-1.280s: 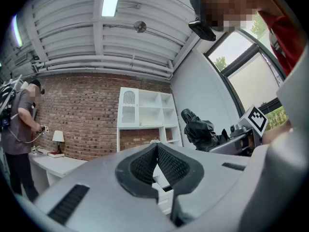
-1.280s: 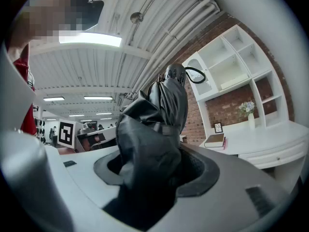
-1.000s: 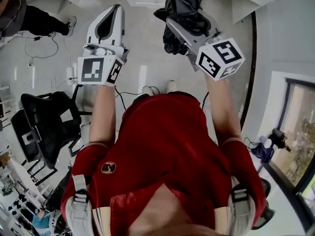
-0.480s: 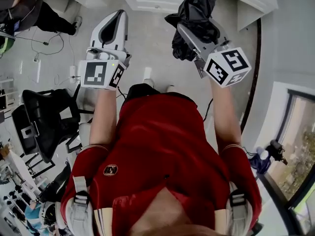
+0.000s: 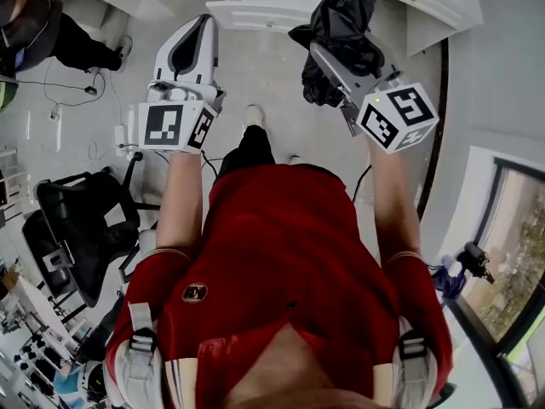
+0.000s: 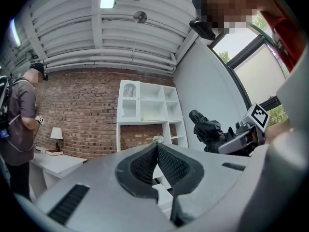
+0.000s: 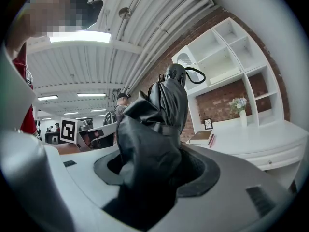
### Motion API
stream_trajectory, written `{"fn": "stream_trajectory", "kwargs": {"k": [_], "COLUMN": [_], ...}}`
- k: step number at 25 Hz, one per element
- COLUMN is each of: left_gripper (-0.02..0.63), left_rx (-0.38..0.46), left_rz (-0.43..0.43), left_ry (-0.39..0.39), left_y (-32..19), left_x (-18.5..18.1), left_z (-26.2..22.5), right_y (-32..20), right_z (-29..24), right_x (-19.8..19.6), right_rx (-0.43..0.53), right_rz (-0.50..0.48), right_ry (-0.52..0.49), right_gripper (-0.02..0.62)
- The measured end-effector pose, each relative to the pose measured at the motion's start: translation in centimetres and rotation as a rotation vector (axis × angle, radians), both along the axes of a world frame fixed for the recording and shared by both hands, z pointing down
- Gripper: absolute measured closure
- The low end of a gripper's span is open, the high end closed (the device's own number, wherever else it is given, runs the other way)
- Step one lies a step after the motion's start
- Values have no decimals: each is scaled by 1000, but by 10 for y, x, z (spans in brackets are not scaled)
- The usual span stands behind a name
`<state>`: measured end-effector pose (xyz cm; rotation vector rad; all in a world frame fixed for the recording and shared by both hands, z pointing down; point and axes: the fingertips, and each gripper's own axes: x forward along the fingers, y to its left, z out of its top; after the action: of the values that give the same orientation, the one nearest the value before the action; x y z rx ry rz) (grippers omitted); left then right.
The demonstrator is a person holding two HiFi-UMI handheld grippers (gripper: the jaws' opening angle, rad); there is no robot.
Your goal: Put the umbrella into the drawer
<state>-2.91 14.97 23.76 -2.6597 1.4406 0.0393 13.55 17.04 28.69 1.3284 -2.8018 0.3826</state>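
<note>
A black folded umbrella (image 5: 341,20) stands between the jaws of my right gripper (image 5: 322,51), which is shut on its bunched fabric. In the right gripper view the umbrella (image 7: 161,115) fills the middle and hides the gap of the right gripper (image 7: 154,146). My left gripper (image 5: 203,20) is held level beside it, to the left, shut with nothing in it; its pads meet at the tip (image 6: 157,146). From there the umbrella (image 6: 208,132) shows at the right. A white drawer unit (image 5: 255,11) lies just ahead of both grippers.
A person (image 5: 43,28) stands at the far left, with cables on the floor nearby. A black chair (image 5: 77,220) is at my left. A white shelf unit (image 6: 149,105) stands against a brick wall. A book (image 7: 200,137) and a vase (image 7: 240,111) rest on the white desk (image 7: 270,149).
Both grippers have moved forward towards the white drawer unit, which now shows closer at the top of the head view. The umbrella stays gripped. One foot has stepped forward.
</note>
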Motion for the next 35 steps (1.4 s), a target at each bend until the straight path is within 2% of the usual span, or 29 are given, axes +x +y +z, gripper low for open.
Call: {"fn": "stream_trajectory", "kwargs": {"k": [5,16,26,35], "left_gripper": [598,598,598,598], "left_rx": [-2,2,7,-29], "left_rz": [23,130,169,116], "left_ry": [11,49,65,47], "left_y": [-72,-213,-273,-328], "left_x": [-29,-90,-108,-109], "left_z": [10,13,17,33], "right_y": [-65,-207,-276,-337], "right_z": [8,15,47,109], "right_x": [-26,-88,-109,-111], "right_rx": [-28,-62,-124,-210], "right_rz": [31,97,103,-7], "right_ry": [48,148,245,368], "right_gripper": [330,330,331,330]}}
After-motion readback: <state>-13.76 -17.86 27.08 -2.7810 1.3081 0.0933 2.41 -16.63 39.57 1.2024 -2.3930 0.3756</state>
